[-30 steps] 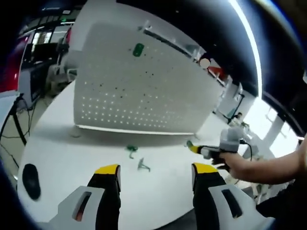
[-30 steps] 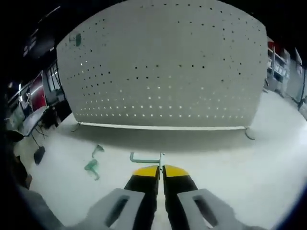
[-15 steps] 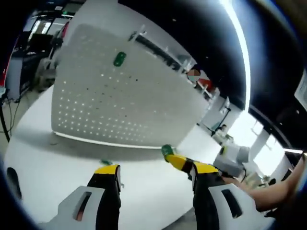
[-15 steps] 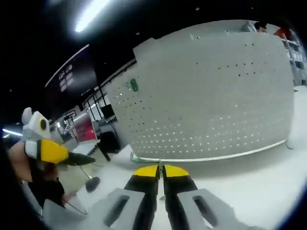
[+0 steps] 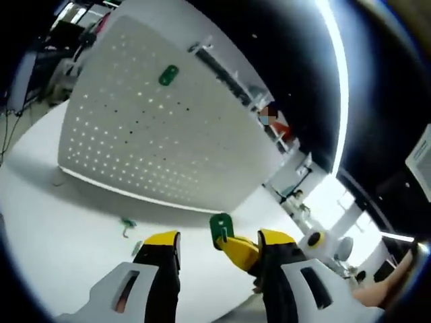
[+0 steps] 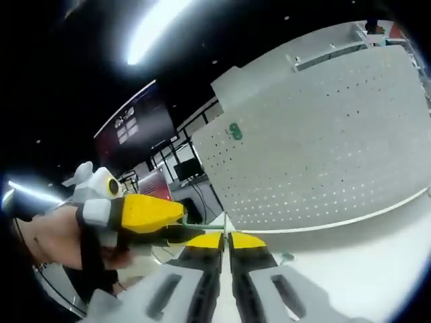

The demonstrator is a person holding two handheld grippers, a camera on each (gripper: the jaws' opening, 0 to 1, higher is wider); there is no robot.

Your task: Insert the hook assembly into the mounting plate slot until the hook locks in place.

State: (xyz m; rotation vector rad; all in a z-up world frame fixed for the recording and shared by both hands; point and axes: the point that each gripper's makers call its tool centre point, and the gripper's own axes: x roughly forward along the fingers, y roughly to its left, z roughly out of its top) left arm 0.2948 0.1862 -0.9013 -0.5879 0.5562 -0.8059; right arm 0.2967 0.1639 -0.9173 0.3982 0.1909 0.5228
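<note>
Dark ceiling carries a long bright light strip. White tabletop below. Bright windows at the far side. Red panel and dark wall screen behind, detail blurred.

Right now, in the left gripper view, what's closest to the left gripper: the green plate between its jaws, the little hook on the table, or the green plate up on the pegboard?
1. Green plate, between the left gripper jaws.
2. Little hook, on the table, left side.
3. Green plate on the pegboard, high on the pegboard, farthest.

White dotted pegboard, green plate, yellow-tipped claw.
</note>
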